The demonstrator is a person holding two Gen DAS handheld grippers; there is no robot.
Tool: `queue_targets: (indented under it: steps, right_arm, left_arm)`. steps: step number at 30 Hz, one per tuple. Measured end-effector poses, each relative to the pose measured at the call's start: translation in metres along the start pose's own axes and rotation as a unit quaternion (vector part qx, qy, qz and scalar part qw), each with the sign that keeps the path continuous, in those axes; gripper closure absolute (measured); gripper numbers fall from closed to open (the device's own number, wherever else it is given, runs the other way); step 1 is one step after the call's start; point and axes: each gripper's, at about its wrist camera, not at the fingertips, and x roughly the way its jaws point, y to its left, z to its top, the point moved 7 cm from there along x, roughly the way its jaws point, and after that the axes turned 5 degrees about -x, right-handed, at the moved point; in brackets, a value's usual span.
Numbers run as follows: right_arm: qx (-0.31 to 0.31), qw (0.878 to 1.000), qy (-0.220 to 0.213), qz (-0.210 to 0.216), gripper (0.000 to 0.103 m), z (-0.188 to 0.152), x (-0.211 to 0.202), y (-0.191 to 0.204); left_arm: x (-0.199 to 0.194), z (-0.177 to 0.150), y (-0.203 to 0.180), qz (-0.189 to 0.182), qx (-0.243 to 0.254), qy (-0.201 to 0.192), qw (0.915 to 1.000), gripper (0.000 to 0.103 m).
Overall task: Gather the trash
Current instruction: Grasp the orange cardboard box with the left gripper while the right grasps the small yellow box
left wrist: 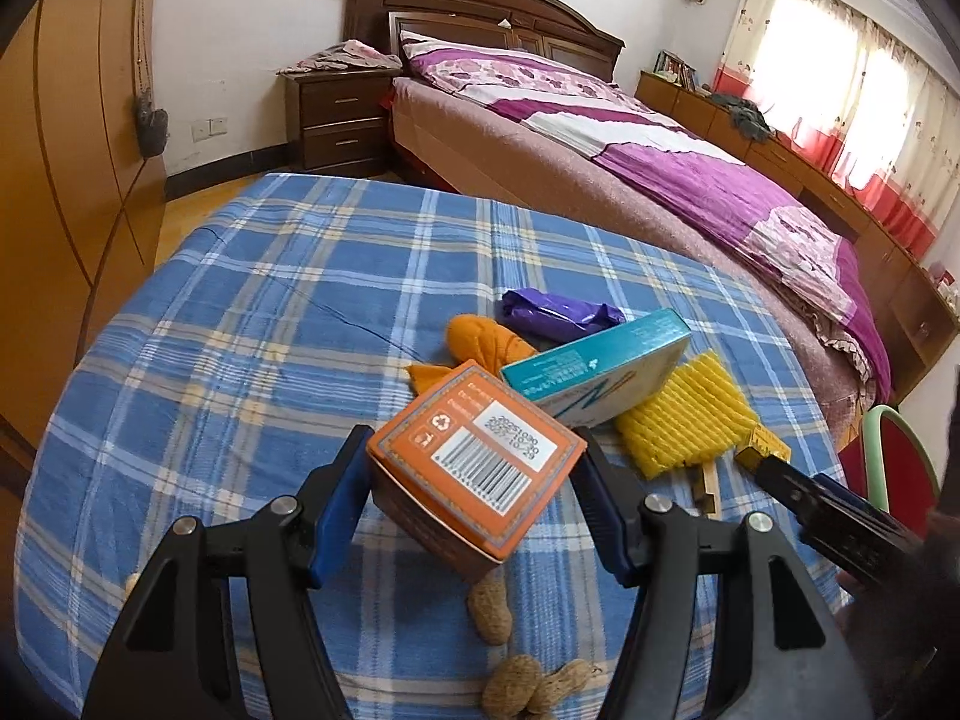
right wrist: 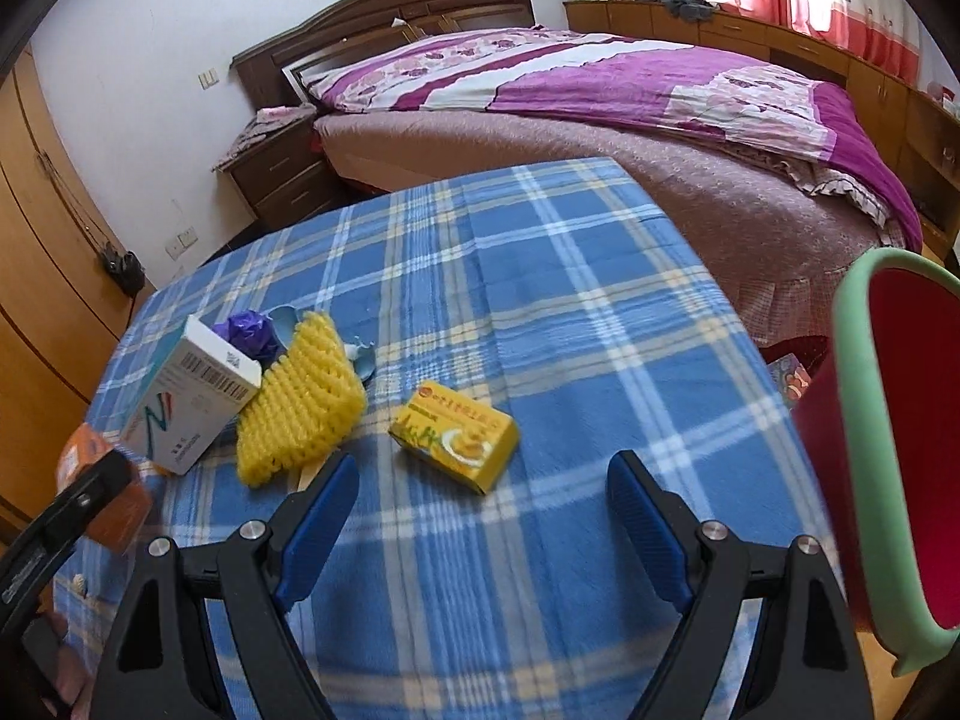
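So my left hand-held gripper has the orange box pinched between its blue pads, tilted with the barcode face up and lifted a bit off the table, so that one's sorted. My right hand-held gripper is wide open with nothing in it, and the thing it's lined up for, I reckon, is the little yellow box: it lies flat on the blue checked cloth just ahead of the jaws and a touch left of centre, long side running diagonally from upper left down to lower right, so I'd probably need to roll my wrist a bit to grab it across the short side. Right hand is clearly the nearer one for it. The red bin with the green rim sits right off my right side, close by, which is handy for dropping. To the left of the yellow box there's a yellow foam net, touching a white and teal box that leans on the pile, plus a purple wrapper behind them. Nothing's really blocking the yellow box; the foam net is near but apart from it. A few peanut shells lie under my left jaws too
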Motion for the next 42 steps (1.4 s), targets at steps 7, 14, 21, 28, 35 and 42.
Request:
queue_targets:
  steps: [7, 14, 21, 28, 35, 42]
  right_arm:
    - [-0.007, 0.999, -0.016, -0.035, 0.023, 0.006, 0.008, 0.003]
    - [0.004, 0.997, -0.018, -0.071, 0.052, 0.005, 0.004, -0.009]
    - [0.012, 0.996, -0.013, -0.09, 0.052, -0.001, -0.001, -0.009]
    - [0.029, 0.997, -0.004, -0.069, 0.052, -0.018, -0.019, -0.005]
    - [0.045, 0.998, -0.016, -0.047, 0.052, -0.035, -0.052, 0.003]
    - [0.046, 0.998, -0.031, -0.032, 0.052, -0.048, -0.082, 0.006]
  left_arm:
    - [-0.001, 0.0, 0.006, -0.007, -0.001, -0.001, 1.0, 0.038]
    - [-0.004, -0.002, 0.01, -0.031, -0.007, 0.004, 0.9995, 0.038]
    - [-0.014, -0.007, 0.009, -0.05, 0.003, 0.001, 0.9988, 0.038]
    - [-0.018, -0.008, 0.013, -0.063, 0.005, 0.006, 0.998, 0.038]
    - [-0.025, -0.014, 0.011, -0.071, 0.011, 0.011, 0.9973, 0.038]
    - [-0.04, -0.018, 0.003, -0.082, 0.014, 0.009, 0.9965, 0.038]
